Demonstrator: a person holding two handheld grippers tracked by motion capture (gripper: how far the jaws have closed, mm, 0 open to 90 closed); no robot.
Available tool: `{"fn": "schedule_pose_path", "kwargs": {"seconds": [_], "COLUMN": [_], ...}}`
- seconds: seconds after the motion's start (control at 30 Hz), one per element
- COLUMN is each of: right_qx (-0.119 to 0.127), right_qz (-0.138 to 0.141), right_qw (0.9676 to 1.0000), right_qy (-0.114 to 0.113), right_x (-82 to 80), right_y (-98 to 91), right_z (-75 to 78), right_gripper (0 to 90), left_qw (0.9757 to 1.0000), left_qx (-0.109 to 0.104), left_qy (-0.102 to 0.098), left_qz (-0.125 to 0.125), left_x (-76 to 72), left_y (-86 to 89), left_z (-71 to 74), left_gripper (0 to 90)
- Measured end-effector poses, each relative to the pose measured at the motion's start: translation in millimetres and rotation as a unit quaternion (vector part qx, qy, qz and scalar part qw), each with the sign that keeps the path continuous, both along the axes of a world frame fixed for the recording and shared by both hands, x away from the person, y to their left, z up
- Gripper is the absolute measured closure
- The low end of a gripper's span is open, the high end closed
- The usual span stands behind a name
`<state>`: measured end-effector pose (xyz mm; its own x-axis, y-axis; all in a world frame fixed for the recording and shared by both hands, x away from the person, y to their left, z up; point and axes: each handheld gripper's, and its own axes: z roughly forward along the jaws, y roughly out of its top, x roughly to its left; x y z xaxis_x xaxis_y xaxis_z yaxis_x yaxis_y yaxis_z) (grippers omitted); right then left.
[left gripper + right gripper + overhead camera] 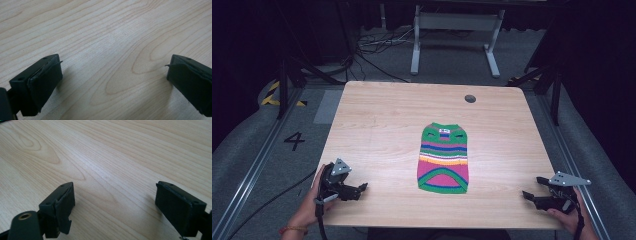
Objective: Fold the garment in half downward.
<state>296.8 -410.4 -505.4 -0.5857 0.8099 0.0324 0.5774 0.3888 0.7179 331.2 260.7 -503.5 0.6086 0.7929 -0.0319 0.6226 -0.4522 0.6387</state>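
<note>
A small knitted garment (443,158) with green, pink, blue and yellow stripes lies flat in the middle of the wooden table (377,120). My left gripper (360,190) rests near the front left corner, held by a hand, its tips pointing right toward the garment. It stands open over bare wood (113,72) with nothing between its jaws. My right gripper (532,189) sits near the front right corner, pointing left, and is open too, above plain wood (115,200). Both are well apart from the garment.
A round grey cable port (470,98) is set in the table's far right part. Beyond the table stand a white desk frame (457,35), cables on the floor and dark stands. A floor mark "4" (294,141) lies to the left.
</note>
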Motion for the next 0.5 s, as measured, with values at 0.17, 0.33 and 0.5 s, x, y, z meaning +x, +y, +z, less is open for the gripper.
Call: {"fn": "schedule_pose_path", "kwargs": {"seconds": [0.17,0.33,0.5], "right_qx": [0.000,-0.002,-0.004], "right_qz": [0.000,-0.004,-0.006], "right_qw": [1.0000,1.0000,1.0000], "right_qy": [0.000,0.000,0.000], "right_x": [0.0,0.3,1.5], "right_y": [0.1,0.8,1.9], "right_z": [0.0,0.0,0.1], "right_gripper": [16.5,16.1,15.9], "left_qw": [1.0000,0.9999,0.9999], "left_qx": [0.001,0.002,0.003], "left_qy": [-0.001,-0.001,0.006], "left_qz": [-0.004,-0.011,-0.015], "left_x": [-2.7,-2.4,0.4], "left_y": [2.5,3.7,3.2], "left_z": [0.1,0.3,0.9], "left_gripper": [0.5,0.4,0.1]}}
